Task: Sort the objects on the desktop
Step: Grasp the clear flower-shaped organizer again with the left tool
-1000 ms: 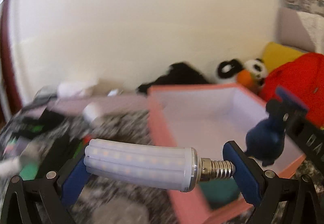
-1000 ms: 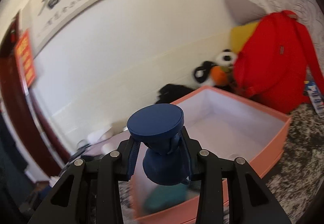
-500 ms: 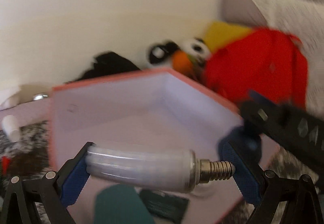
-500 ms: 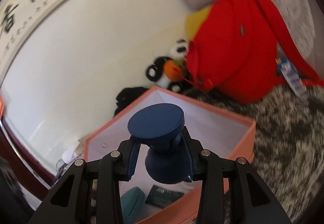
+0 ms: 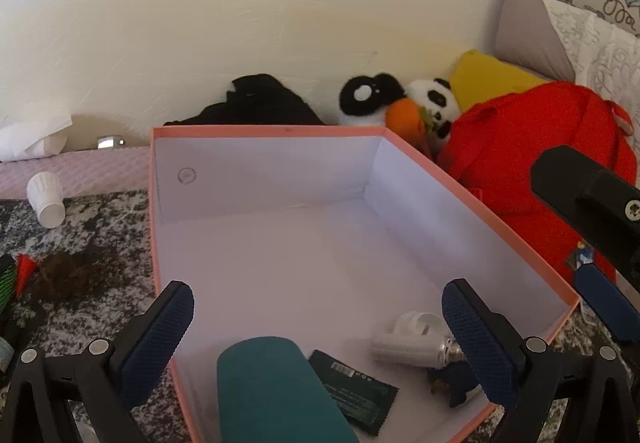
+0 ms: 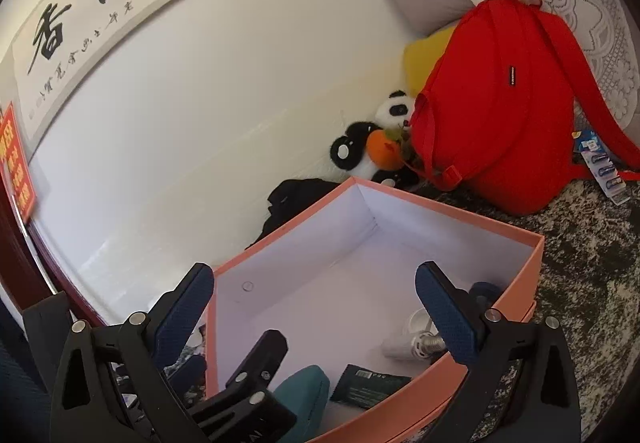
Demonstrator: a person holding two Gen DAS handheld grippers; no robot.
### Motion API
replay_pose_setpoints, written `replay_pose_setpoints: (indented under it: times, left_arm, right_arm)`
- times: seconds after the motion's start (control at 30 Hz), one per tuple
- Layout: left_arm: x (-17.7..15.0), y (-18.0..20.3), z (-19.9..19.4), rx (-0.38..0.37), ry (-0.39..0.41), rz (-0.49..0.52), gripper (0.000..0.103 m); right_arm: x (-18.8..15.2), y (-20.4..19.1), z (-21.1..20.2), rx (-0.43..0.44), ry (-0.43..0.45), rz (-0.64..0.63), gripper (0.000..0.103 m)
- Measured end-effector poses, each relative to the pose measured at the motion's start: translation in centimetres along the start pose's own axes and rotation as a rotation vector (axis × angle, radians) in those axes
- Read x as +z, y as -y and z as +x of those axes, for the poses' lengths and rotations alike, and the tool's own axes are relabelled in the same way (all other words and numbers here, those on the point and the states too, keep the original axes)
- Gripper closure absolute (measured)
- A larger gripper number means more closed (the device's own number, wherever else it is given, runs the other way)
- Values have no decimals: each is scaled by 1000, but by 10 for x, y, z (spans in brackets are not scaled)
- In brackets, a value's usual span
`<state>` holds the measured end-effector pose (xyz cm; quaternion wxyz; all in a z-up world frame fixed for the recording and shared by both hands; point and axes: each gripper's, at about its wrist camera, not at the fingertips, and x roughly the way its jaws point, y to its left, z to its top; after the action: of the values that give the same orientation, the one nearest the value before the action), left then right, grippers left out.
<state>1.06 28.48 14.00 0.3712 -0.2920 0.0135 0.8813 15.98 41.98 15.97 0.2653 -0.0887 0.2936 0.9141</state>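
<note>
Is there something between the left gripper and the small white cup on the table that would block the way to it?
Nothing visible does. The left gripper is open above the pink box. The white cup lies on the patterned table, outside the box's left wall. Only that wall's rim is between them, so lifting over it should do.

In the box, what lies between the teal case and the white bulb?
In the left wrist view, a dark flat packet lies on the box floor between the teal case and the white bulb.

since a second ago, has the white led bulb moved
Yes. The white led bulb left the open left claw and now lies on the pink box floor near its front right corner.
</note>
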Motion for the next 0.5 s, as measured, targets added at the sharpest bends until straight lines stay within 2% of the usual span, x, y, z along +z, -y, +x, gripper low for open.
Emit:
replay_pose_setpoints:
  times: [0.17,0.3,0.4,0.5]
  left_arm:
    - [-4,-3,-23,74,32,71,1]
    - [-15,-23,-51,181,38,99,1]
    - [-42,-53,-72,263,31,46,1]
    - [-83,-91,-79,297,-17,-56,1]
  right_arm:
    - [-4,-15,-2,40,-5,-25,0]
    - [-10,-34,-2,98,-22,-65,0]
    - [-14,-46,-5,146,-29,-82,0]
    - [-17,-51,-6,170,-38,-80,0]
